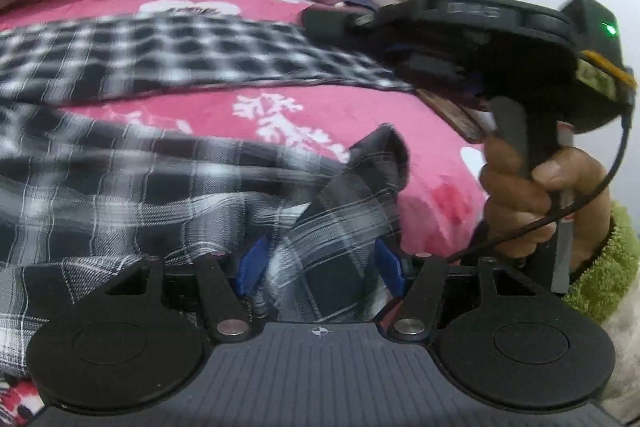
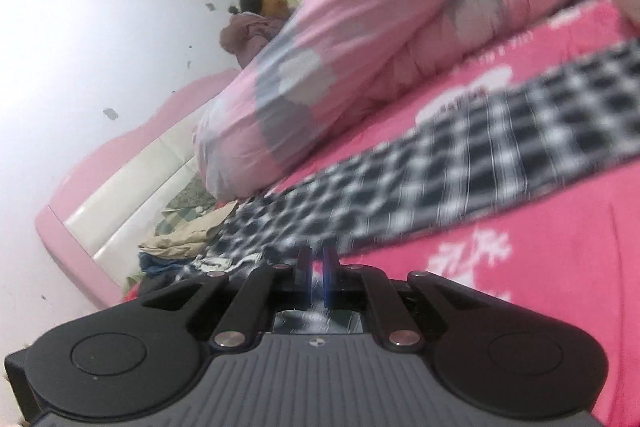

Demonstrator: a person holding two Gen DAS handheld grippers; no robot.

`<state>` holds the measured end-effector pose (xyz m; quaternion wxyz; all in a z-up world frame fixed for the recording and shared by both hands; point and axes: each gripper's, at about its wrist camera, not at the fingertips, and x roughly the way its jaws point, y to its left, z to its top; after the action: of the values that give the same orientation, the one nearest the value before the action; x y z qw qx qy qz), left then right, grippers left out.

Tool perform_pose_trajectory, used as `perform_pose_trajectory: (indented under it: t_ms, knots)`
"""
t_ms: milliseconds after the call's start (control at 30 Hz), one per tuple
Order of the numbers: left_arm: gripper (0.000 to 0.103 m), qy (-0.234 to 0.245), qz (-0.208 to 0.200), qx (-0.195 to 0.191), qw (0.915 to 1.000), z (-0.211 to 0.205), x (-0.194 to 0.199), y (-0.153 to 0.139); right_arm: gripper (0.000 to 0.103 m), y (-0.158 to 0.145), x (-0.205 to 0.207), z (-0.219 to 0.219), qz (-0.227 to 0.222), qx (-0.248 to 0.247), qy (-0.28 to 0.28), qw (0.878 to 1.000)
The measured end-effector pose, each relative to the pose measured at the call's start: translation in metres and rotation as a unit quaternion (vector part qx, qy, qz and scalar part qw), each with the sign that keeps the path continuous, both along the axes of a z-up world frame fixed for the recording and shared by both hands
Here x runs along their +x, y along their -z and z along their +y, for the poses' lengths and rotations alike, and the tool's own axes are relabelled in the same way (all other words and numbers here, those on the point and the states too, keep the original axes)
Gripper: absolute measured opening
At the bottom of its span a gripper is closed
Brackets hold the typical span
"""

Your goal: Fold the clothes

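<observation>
Plaid shirt [image 1: 132, 187] lies spread across the pink bed [image 1: 340, 111]; left gripper [image 1: 320, 263] jaws grasp its bunched fabric, right gripper [image 2: 316, 263] jaws are clenched, seemingly empty.

Thin woven black-and-white checked cloth shirt [image 1: 168, 163], soft and creased, fuzzy matt pink bedspread with white print [image 1: 340, 115], puffy smooth pink quilt [image 2: 360, 39], matt black plastic left claw [image 1: 320, 263] with shiny metal rivets, fleecy green sleeve [image 1: 604, 267]

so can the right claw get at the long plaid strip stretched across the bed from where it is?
Probably yes: the right claw is shut and empty, and only bare pink bedsheet lies before the plaid strip.
</observation>
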<state>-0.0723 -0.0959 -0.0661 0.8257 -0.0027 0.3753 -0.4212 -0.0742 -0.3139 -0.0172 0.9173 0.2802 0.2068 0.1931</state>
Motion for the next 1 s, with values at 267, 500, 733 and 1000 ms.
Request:
perform_pose_trajectory:
  t_ms: [267,500,733,1000]
  knots:
    - [0.047,0.040,-0.036,0.046,0.9975,-0.048,0.014,0.005,0.009,0.010,-0.118,-0.079,-0.029,0.079,0.136,0.987]
    - [0.008,-0.040,0.065,-0.093,0.9927,-0.003,0.070,-0.014,0.010,0.036,-0.179,-0.096,0.012,0.090,0.212,0.973]
    - [0.052,-0.226,0.210,-0.225,0.9242,0.119,0.142,0.009,0.011,0.043,-0.147,-0.087,0.026,0.091,0.173,0.980]
    - [0.060,-0.246,0.187,-0.236,0.9213,0.158,0.118,0.006,0.042,0.047,-0.090,-0.051,0.050,0.092,0.096,0.990]
